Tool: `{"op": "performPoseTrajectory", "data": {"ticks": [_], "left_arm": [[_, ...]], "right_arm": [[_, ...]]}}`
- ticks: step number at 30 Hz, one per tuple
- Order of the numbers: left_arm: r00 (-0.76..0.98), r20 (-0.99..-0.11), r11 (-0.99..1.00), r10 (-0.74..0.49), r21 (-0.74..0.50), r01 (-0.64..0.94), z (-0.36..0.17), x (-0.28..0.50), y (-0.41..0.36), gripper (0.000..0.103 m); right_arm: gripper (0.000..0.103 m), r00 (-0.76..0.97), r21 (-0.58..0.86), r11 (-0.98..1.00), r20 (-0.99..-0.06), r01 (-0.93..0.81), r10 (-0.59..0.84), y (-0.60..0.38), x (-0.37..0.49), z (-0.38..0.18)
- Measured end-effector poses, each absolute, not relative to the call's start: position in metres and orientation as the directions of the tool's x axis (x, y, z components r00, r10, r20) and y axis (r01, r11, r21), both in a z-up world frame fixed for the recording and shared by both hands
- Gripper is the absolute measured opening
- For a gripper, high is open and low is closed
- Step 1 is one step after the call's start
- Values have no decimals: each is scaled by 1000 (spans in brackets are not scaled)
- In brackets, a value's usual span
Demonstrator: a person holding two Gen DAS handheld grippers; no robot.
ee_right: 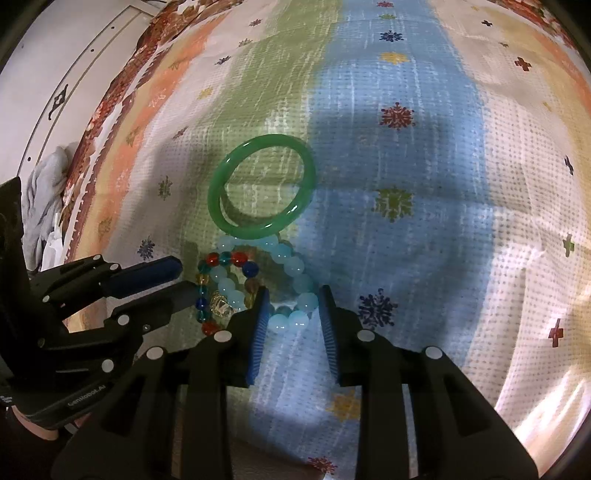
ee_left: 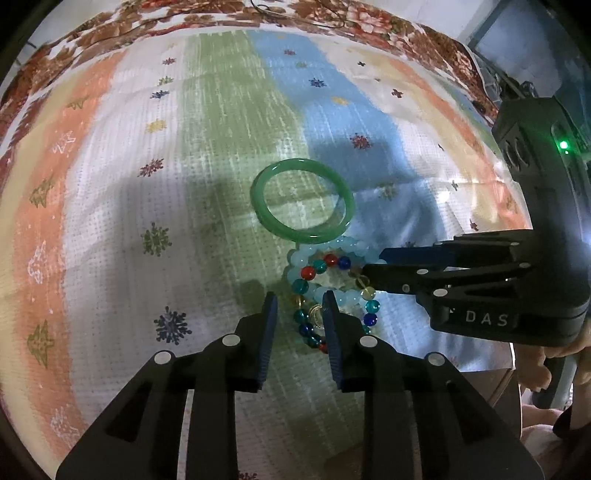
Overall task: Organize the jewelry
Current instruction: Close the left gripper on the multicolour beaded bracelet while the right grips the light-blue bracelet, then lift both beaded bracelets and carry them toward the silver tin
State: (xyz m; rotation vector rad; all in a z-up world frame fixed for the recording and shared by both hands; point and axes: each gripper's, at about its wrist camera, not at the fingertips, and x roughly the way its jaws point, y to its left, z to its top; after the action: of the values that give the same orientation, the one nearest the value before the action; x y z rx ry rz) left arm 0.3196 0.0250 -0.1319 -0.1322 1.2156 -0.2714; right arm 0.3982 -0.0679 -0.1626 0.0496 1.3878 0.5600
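Note:
A green jade bangle [ee_left: 302,200] [ee_right: 261,191] lies flat on the striped cloth. Just in front of it lie a pale blue bead bracelet [ee_left: 295,261] [ee_right: 298,275] and a multicoloured bead bracelet [ee_left: 306,273] [ee_right: 211,260] with a clear charm, overlapping each other. My left gripper [ee_left: 300,306] [ee_right: 186,275] is open, its fingers straddling the near side of the multicoloured bracelet. My right gripper [ee_right: 291,299] [ee_left: 373,262] is open, its fingers around the near part of the pale blue bracelet.
The striped cloth [ee_left: 110,206] [ee_right: 461,221] with snowflake prints covers a bed. A floral border [ee_left: 110,33] runs along the far edge. A crumpled grey cloth [ee_right: 44,199] lies at the left by a white wall.

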Motion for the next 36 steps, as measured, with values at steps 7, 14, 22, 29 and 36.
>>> {"op": "performPoseTrajectory", "data": {"ticks": [7, 14, 22, 29, 36], "left_arm": [[289, -933, 972, -215, -177, 153, -149, 331, 15, 24], [281, -935, 969, -216, -171, 176, -150, 328, 9, 9], [319, -915, 968, -247, -215, 131, -130, 326, 27, 9], [360, -894, 963, -267, -235, 131, -108, 319, 31, 9], [392, -878, 961, -274, -243, 128, -89, 312, 35, 9]], "right_arm": [[30, 82, 328, 873, -921, -361, 381, -64, 397, -163], [13, 86, 309, 881, -929, -360, 361, -66, 398, -167], [13, 113, 289, 885, -930, -366, 351, -70, 396, -161], [13, 170, 260, 890, -924, -375, 342, -79, 390, -137], [13, 212, 258, 882, -908, -393, 360, -77, 377, -114]]}}
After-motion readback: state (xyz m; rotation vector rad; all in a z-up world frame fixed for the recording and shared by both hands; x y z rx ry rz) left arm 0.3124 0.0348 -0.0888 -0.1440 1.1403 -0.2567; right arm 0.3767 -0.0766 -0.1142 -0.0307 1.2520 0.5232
